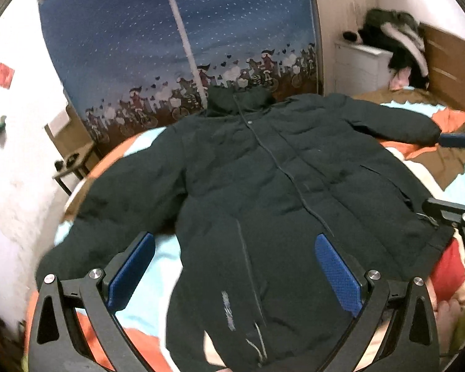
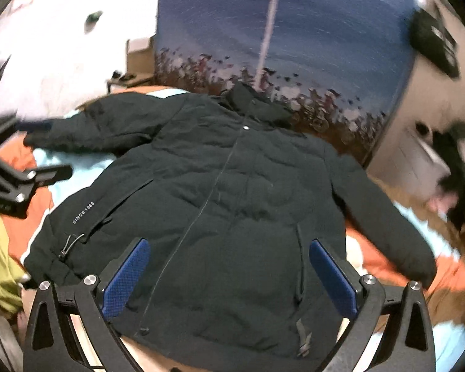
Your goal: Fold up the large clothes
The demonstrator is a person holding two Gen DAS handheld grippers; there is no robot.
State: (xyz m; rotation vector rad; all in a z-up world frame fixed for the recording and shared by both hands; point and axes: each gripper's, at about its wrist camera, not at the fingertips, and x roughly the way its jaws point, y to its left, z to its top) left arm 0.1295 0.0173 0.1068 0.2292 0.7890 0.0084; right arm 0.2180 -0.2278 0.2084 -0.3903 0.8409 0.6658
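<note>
A large dark padded jacket (image 1: pixel 257 167) lies flat, front up, on a bed with both sleeves spread out; it also shows in the right wrist view (image 2: pixel 232 192). My left gripper (image 1: pixel 235 245) is open and empty, held above the jacket's lower hem. My right gripper (image 2: pixel 229 248) is open and empty, also above the hem. The right gripper shows at the right edge of the left wrist view (image 1: pixel 449 173), wide open near the jacket's right side. The left gripper shows at the left edge of the right wrist view (image 2: pixel 43 148), open by the left sleeve cuff.
The bed cover (image 1: pixel 161 263) is orange, light blue and brown. A blue patterned curtain (image 1: pixel 176 46) hangs behind the bed. A pile of clothes (image 1: pixel 396 46) sits at the wooden headboard (image 1: pixel 452 62). A small side table (image 1: pixel 71 161) stands by the white wall.
</note>
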